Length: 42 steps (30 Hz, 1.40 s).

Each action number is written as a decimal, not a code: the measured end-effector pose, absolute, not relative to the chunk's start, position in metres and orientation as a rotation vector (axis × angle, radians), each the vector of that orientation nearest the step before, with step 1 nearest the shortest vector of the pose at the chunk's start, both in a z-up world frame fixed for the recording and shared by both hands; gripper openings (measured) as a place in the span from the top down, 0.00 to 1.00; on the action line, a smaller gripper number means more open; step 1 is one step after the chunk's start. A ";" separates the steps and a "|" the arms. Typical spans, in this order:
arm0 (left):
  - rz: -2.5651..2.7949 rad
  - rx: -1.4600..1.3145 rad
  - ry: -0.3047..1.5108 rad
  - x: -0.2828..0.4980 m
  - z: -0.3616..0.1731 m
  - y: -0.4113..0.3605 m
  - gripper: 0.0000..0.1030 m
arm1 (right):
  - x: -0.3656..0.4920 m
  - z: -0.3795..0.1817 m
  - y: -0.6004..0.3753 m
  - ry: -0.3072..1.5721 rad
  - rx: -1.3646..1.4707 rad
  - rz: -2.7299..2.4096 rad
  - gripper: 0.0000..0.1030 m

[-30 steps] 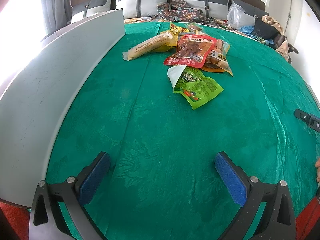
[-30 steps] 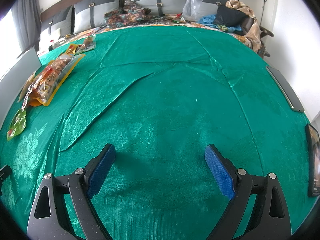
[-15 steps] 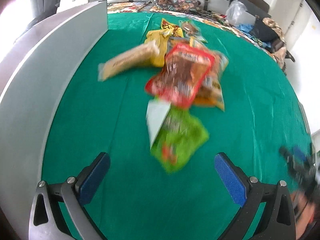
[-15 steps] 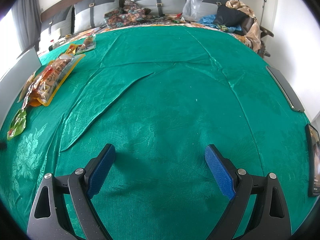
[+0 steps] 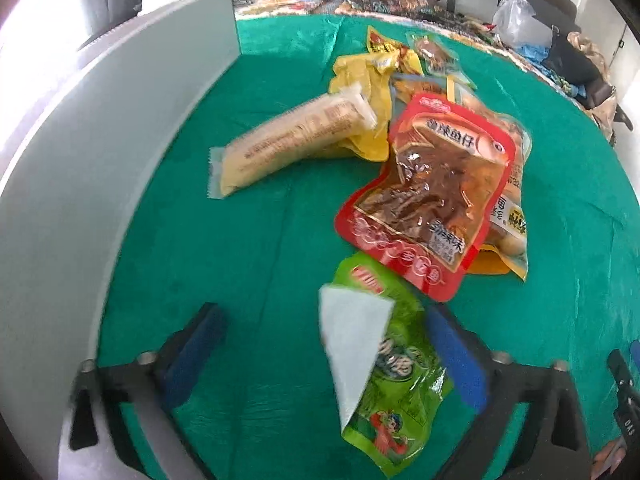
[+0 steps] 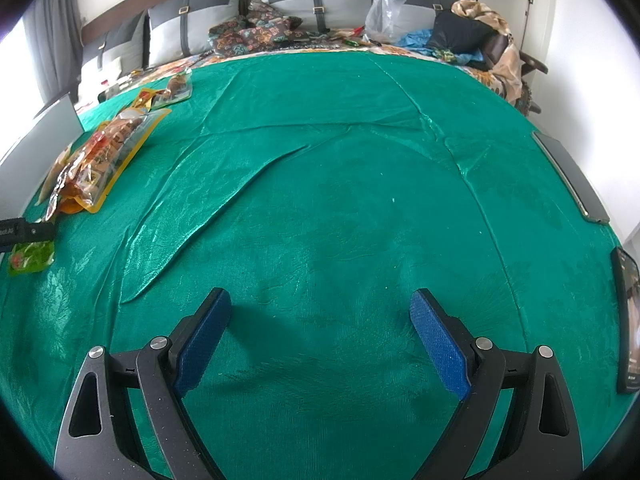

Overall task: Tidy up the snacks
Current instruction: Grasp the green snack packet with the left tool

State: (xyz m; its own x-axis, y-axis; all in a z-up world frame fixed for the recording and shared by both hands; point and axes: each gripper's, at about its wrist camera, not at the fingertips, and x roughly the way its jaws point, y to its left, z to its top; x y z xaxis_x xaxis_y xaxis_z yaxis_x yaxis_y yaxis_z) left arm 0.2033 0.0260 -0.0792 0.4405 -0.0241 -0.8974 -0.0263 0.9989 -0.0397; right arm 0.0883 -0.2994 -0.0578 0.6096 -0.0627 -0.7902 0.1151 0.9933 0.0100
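Observation:
A pile of snack packs lies on the green cloth. In the left wrist view a green pack [image 5: 394, 392] with a folded white corner lies between the fingers of my open left gripper [image 5: 326, 354], nearer the right finger. Beyond it lie a red fish-snack pack [image 5: 430, 196], a long pale yellow pack [image 5: 288, 142], a yellow pack [image 5: 370, 84] and an orange pack [image 5: 510, 208]. My right gripper [image 6: 320, 338] is open and empty over bare cloth; the pile [image 6: 100, 156] and green pack [image 6: 30, 258] show at its far left.
A grey-white bin wall [image 5: 92, 168] runs along the left of the pile. Pillows [image 6: 280, 12] and clutter line the far edge. A dark tablet [image 6: 626, 320] and a flat grey slab [image 6: 572, 176] lie at the right edge.
My left gripper has moved forward to the pile, so the green pack now lies between its fingers. The right gripper has not moved.

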 end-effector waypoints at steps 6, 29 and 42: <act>-0.094 -0.045 1.101 0.186 -0.070 0.038 0.57 | 0.088 -0.058 -0.300 0.909 0.062 -0.102 0.09; -0.084 0.005 1.046 0.108 -0.083 0.059 0.05 | 0.088 -0.057 -0.299 0.906 0.066 -0.100 0.09; -0.134 -0.070 0.967 0.104 -0.075 0.079 0.70 | 0.152 -0.014 -0.189 1.031 0.497 0.386 0.12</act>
